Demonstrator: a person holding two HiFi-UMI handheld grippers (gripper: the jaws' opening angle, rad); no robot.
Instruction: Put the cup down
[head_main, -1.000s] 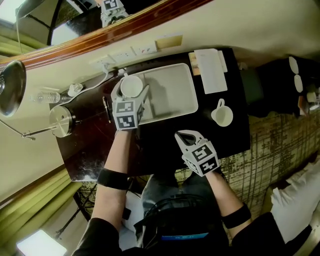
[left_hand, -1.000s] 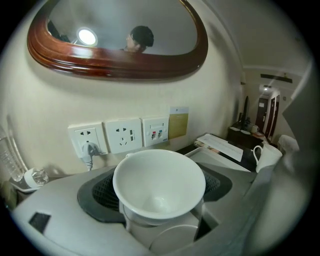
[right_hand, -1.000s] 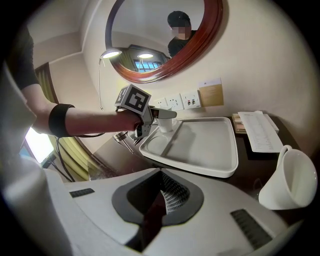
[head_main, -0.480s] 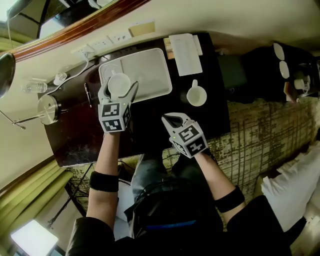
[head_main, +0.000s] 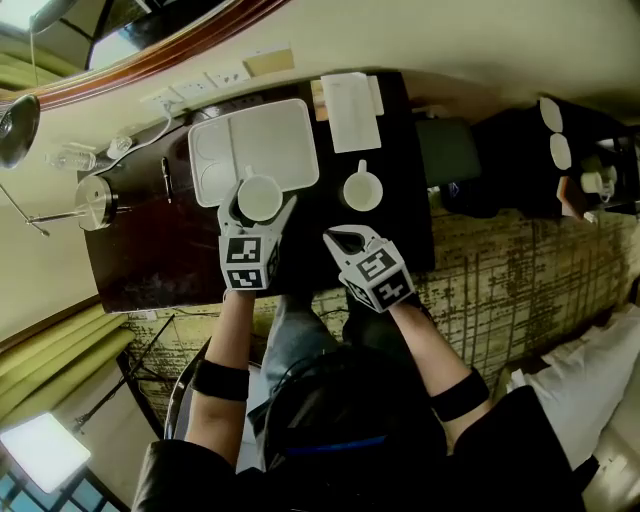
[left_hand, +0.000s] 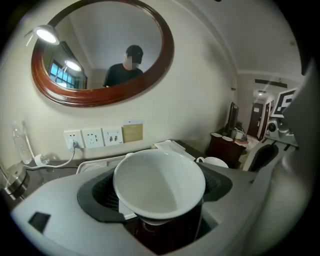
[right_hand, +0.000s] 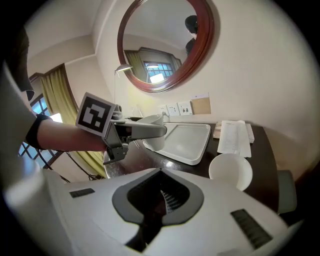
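**A:** Head view first. Where is the cup?

**B:** The cup (head_main: 260, 196) sits mouth up between the jaws of the left gripper (head_main: 262, 206). It is over the near edge of the white tray (head_main: 290, 135) on the dark desk (head_main: 150, 255). From above I cannot tell whether its base touches anything.

**A:** And the other hand?

**B:** The right gripper (head_main: 337, 239) is just to the right, over the near edge of the desk, with its jaws closed to a point. A second cup (head_main: 362, 190) stands on the desk beyond it, right of the tray. A folded paper (head_main: 350, 105) lies farther back by the wall.

**A:** What does the left gripper view show?

**B:** The jaws stand wide and grip the cup by its sides, and its empty white inside shows. Behind it are wall sockets (left_hand: 95, 136) and an oval mirror (left_hand: 100, 55).

**A:** And the right gripper view?

**B:** Its jaws are together with nothing between them. The second cup is ahead to the right. To the left, the left gripper holds the cup at the tray's near edge.
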